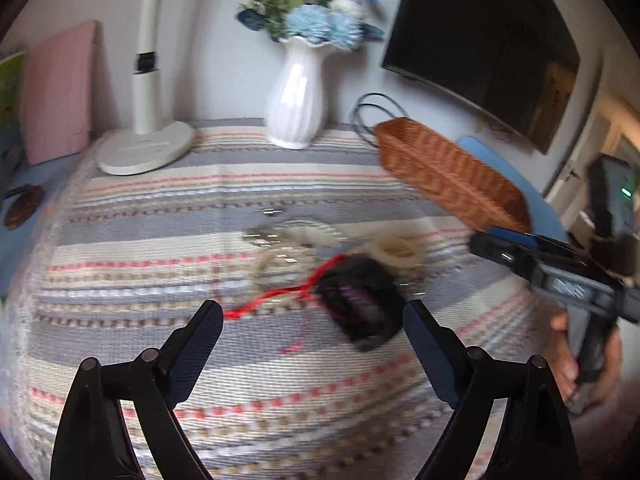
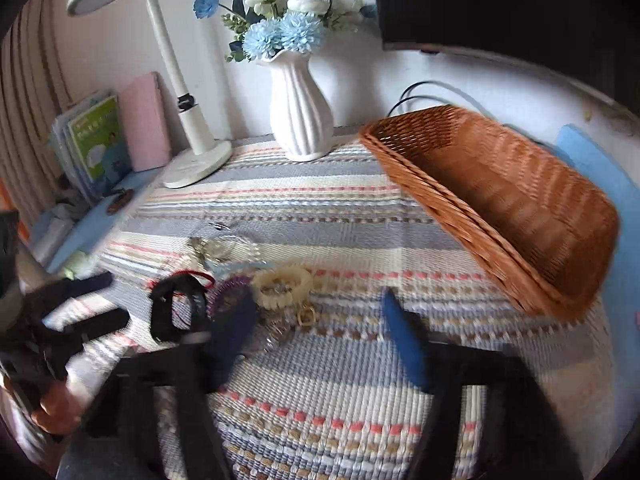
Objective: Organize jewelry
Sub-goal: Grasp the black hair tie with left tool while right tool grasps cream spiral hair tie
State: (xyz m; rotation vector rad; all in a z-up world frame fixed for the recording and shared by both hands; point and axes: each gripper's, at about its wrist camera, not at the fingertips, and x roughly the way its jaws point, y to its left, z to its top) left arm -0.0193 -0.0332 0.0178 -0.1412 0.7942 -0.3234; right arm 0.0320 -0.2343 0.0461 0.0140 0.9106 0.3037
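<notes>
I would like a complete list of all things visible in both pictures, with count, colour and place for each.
basket: one, brown wicker, right side of the cloth, nothing visible inside
vase: one, white, back centre, holding blue and white flowers
lamp: one, white, back left
books: several, green, blue, one pink, left by the wall
screen: one, black, on the wall at right
cloth: one, striped grey, cream, pink, covering the table
jewelry pile: several blurred pieces, cream ring, black band, red cord, purple coil, centre
left tool: one, black, open, near the pile
right tool: one, black and blue, open, over the pile
</notes>
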